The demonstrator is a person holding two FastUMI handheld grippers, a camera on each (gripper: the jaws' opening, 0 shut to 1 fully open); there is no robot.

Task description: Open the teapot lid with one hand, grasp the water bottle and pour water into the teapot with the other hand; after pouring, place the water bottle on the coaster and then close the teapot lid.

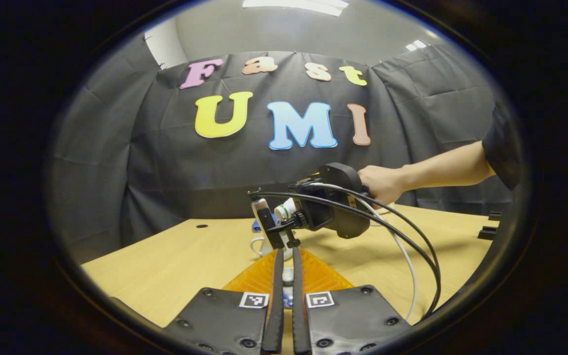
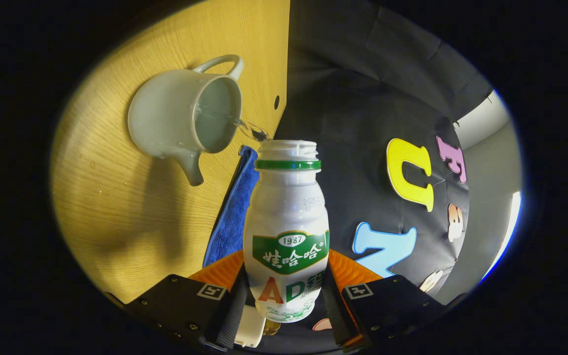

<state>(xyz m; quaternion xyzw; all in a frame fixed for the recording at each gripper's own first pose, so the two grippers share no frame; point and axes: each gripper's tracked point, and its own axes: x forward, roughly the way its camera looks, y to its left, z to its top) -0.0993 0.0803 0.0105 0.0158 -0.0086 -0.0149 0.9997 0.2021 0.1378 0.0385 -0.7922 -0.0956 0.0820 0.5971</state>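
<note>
In the left gripper view, your left gripper sits at the bottom centre with its fingers drawn nearly together; something small and pale shows between them, likely the teapot lid, though you cannot be sure it is gripped. Holding it there would keep the pot's mouth free. Just above, at frame centre, the right gripper is carried in by a hand from the right, over the wooden table. In the right gripper view, your right gripper is clenched on the water bottle at lower centre, both fingers pressing its sides. The bottle is tipped so its uncapped mouth points at the open teapot in the upper left, and a thin stream bridges the two. A blue cloth lies beside the pot.
</note>
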